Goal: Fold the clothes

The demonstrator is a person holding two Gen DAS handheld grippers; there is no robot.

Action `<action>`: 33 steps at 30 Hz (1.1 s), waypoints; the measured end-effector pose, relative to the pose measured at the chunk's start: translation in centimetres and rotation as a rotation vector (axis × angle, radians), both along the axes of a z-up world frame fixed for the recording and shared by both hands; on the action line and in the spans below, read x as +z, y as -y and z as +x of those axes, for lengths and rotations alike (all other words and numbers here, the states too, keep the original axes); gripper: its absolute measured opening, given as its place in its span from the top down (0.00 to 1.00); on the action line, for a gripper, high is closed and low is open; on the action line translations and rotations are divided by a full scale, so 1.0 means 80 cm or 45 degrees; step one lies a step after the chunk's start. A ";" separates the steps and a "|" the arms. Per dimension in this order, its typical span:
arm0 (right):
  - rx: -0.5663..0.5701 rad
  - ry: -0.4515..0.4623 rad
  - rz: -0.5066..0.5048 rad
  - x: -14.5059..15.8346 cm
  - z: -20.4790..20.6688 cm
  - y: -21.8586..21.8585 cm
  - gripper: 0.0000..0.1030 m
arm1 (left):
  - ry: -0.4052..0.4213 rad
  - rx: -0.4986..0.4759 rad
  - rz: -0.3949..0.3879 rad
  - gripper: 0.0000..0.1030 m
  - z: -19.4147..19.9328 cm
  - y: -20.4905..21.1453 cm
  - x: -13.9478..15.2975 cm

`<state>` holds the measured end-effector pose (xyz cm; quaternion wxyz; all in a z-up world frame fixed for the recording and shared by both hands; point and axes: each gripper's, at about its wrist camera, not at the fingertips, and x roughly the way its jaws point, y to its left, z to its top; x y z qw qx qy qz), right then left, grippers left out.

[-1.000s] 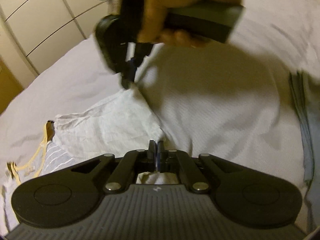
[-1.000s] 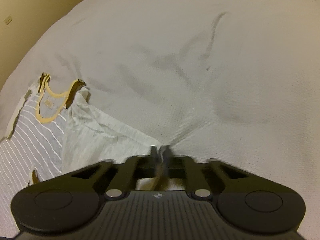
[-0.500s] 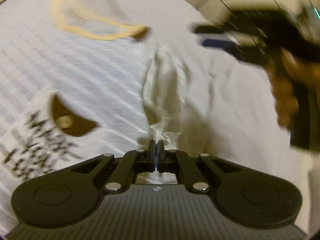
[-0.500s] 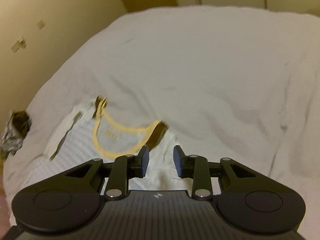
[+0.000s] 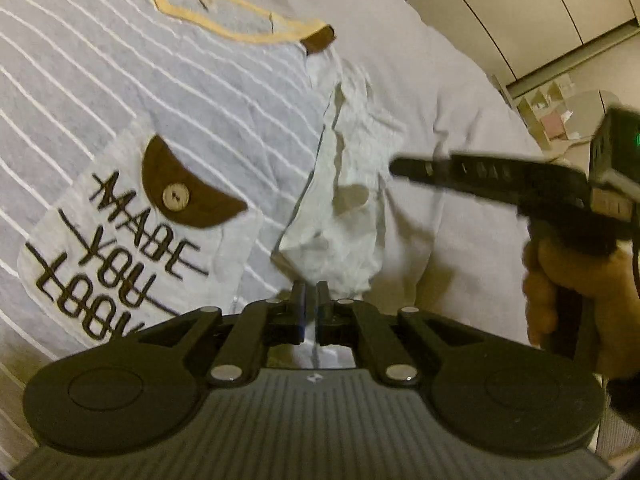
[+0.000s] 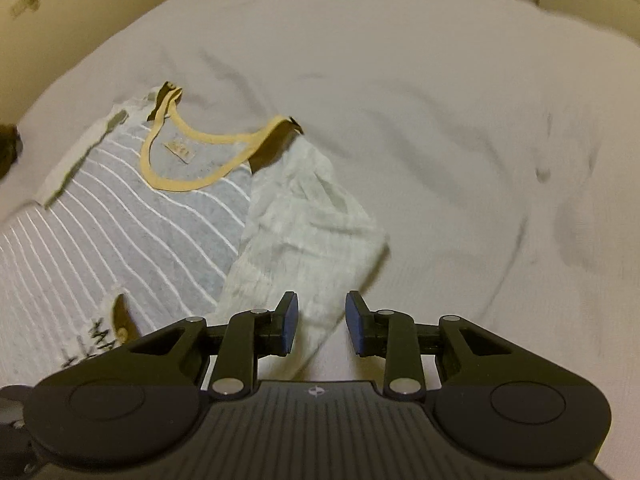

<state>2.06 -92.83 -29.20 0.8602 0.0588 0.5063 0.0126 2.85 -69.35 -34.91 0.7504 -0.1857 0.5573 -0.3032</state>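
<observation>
A grey T-shirt [image 5: 160, 80] with thin white stripes, a yellow neckband and a printed chest pocket lies flat on the bed; the right wrist view shows it too [image 6: 140, 220]. Its pale short sleeve [image 5: 348, 200] is crumpled along the shirt's side seam. My left gripper [image 5: 311, 300] is shut on the sleeve's lower edge, and cloth shows behind the fingers. My right gripper [image 6: 322, 320] hovers open just above the sleeve [image 6: 304, 224], with nothing between its blue pads. From the left wrist camera the right gripper [image 5: 404, 168] is seen side-on, held by a hand [image 5: 580, 292].
A white bed sheet [image 6: 440, 120], lightly wrinkled, spreads to the right of and beyond the shirt. Cabinet doors [image 5: 520, 8] and a small shelf [image 5: 552, 108] stand past the bed. A yellow wall [image 6: 60, 8] borders the bed's far left, with a dark object [image 6: 8, 148] at that edge.
My right gripper has let go of the sleeve, opened and pulled back. My left gripper, still shut on the sleeve, has moved in over the shirt, close above the chest pocket.
</observation>
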 end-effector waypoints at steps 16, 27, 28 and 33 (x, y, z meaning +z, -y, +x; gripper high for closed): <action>0.047 -0.042 -0.280 -0.021 0.076 0.016 0.59 | 0.095 -0.075 0.039 0.70 0.015 0.028 0.007; -0.228 -0.072 0.225 -0.053 0.029 0.064 0.53 | 0.158 -0.119 0.016 0.75 0.011 -0.004 0.022; -0.255 -0.066 0.270 -0.058 0.030 0.069 0.53 | 0.205 -0.161 0.031 0.75 0.006 -0.003 0.027; -0.356 -0.034 0.458 -0.077 0.037 0.092 0.67 | 0.498 -0.437 0.003 0.75 -0.012 0.033 0.057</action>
